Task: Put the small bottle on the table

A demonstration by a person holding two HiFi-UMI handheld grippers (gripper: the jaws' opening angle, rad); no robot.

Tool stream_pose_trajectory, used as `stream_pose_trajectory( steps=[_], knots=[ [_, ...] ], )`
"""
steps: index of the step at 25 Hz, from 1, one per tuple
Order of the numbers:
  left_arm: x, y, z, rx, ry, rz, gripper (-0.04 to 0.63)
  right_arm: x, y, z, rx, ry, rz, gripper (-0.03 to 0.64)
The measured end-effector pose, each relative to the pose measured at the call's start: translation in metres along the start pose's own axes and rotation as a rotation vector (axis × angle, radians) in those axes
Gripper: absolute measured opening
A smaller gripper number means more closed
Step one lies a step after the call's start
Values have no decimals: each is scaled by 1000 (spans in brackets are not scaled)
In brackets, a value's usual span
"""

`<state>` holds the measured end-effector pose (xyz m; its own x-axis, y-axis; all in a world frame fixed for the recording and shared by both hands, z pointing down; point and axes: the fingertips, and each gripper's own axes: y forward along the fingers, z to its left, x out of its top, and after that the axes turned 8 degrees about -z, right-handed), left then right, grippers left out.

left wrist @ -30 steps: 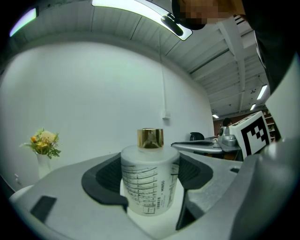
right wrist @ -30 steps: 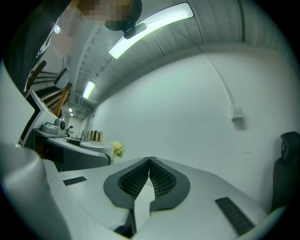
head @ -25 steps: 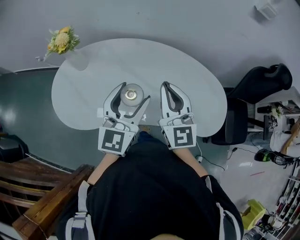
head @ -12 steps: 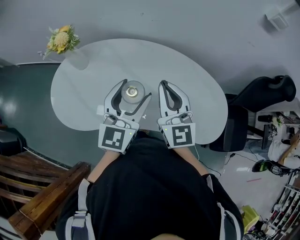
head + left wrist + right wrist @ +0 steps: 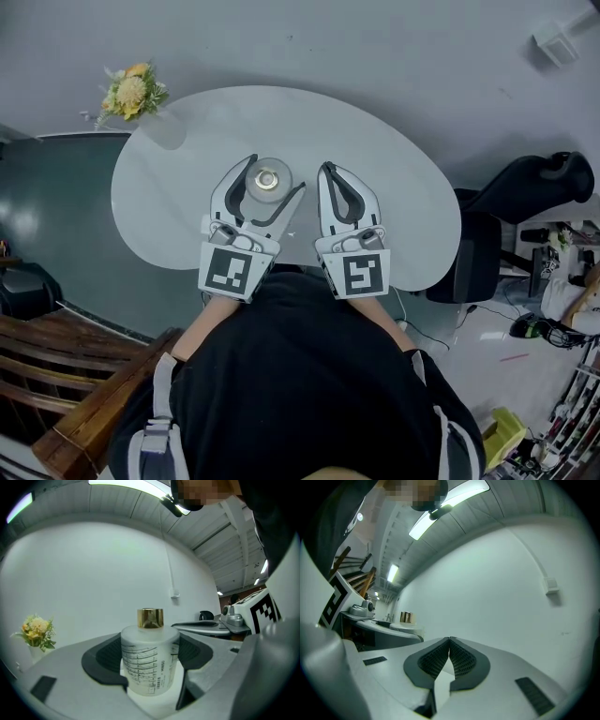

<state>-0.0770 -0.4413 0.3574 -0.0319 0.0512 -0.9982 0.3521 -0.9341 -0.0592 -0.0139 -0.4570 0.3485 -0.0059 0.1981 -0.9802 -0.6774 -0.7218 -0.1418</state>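
Left gripper (image 5: 273, 177) has its jaws set apart around the small bottle (image 5: 149, 660), and in the left gripper view the dark pads (image 5: 105, 658) press against its two sides, so I read it as gripped. This bottle is a frosted white one with thin printed lines and a gold cap (image 5: 150, 618), and it stands upright. It is over the near middle part of the white table (image 5: 375, 159); if its base touches the top, I cannot tell. Right gripper (image 5: 449, 644) is just beside, to the right, with jaws pressed together and nothing between them. Yellow flowers (image 5: 131, 92) stand at the far left edge of the table. A black chair (image 5: 525, 197) is off to the right.
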Motion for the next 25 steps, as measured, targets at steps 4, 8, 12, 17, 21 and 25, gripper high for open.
stream_pose_trajectory(
  steps=[4, 8, 12, 17, 21, 25],
  knots=[
    [-1, 5, 4, -19, 7, -1, 336, -4, 2, -2, -22, 2, 12, 23],
    [-7, 15, 3, -43, 8, 6, 336, -8, 4, -12, -48, -3, 18, 23],
    [-13, 27, 0, -69, 4, 6, 336, -15, 5, -22, -59, -23, 20, 23],
    [-28, 41, -5, -109, 14, 15, 336, -29, 5, -31, -51, -42, 19, 23],
    [-43, 50, -8, -132, 11, 26, 336, -42, 6, -37, -48, -57, 22, 23],
    [-61, 63, -9, -152, 20, 36, 336, -56, 13, -45, -36, -57, 19, 23]
  ],
)
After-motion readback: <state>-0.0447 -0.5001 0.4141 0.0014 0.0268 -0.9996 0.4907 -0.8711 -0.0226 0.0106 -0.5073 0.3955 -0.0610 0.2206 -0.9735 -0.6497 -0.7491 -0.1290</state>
